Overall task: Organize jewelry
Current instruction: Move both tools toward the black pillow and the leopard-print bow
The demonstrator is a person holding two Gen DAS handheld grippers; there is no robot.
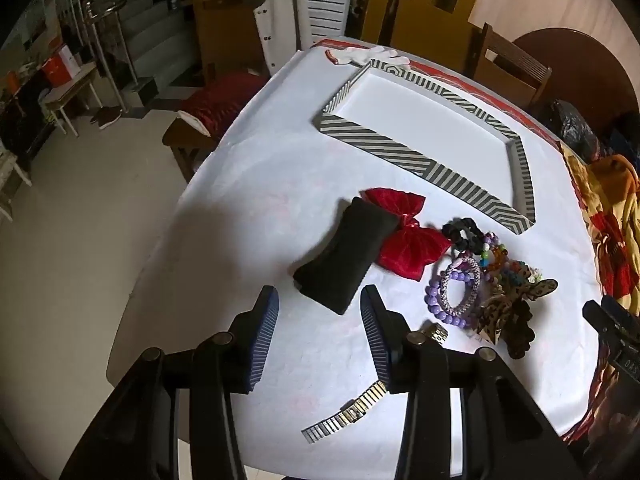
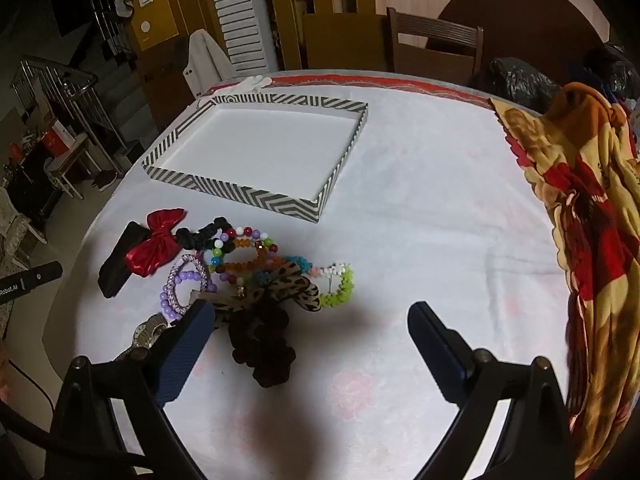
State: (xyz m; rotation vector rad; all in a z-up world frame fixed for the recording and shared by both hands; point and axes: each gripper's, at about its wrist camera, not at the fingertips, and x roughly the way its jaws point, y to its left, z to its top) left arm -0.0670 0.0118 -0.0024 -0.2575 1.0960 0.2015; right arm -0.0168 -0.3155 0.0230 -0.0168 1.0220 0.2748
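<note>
Your left gripper points down at the white-covered surface. Its fingers stand apart with nothing between them but bare cloth. Just beyond the fingertips lies a black cushion, tilted, with a red bow touching its far side. A metal watch band lies flat on the surface below the fingers; part of it is hidden behind the right-hand finger.

Your right gripper also points down, with its fingers spread wide and holding nothing. A dark scrunchie lies between them, nearer the left-hand finger and not touched by either.

The jewelry sits in one loose pile near the front edge of the surface. It includes:
- a purple bead bracelet, next to the cushion;
- a multicoloured bead bracelet, overlapping a black scrunchie;
- a leopard-print bow, lying on the pile above the dark scrunchie;
- a green bracelet, at the right end of the pile.

The striped tray sits farther back on the surface, apart from the pile. Its white floor holds no items. A patterned blanket hangs over the right edge of the surface.
</note>
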